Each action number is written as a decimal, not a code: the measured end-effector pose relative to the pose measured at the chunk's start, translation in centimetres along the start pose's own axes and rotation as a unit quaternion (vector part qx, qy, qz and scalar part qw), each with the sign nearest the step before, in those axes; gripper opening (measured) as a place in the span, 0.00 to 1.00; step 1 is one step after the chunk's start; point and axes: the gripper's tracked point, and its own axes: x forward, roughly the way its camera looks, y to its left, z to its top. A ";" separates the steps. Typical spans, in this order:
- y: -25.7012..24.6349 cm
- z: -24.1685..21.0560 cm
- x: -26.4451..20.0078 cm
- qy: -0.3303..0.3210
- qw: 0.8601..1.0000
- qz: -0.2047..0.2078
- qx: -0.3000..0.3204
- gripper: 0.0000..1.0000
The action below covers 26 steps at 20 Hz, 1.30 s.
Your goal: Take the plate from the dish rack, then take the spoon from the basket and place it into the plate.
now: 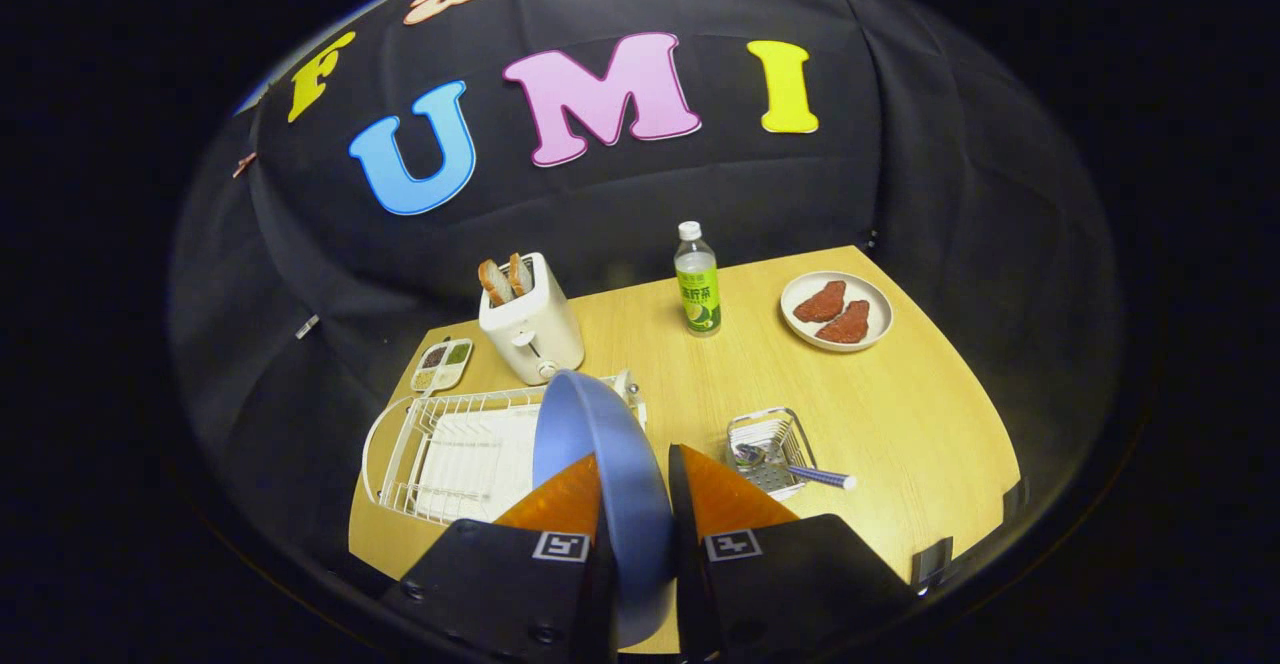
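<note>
A blue plate stands on edge between my two orange fingers, lifted above the white wire dish rack. My gripper is shut on the plate's rim, one finger on each face. To the right of the fingers, a small wire basket sits on the wooden table. A spoon with a blue handle lies in the basket, its handle sticking out over the basket's right rim.
Beyond the rack stands a white toaster with two bread slices, and a small tray of condiments lies to its left. A green-labelled bottle stands mid-table. A white plate with two red pieces sits at the far right.
</note>
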 end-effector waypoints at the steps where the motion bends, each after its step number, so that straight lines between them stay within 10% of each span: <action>1: -1.2 -0.8 -0.8 0.004 1.000 0.003 0.007 0.27; 16: -13.1 -15.4 2.6 0.145 0.982 0.089 0.078 0.27; 26: -15.5 -16.7 5.7 0.150 0.981 0.116 0.052 0.32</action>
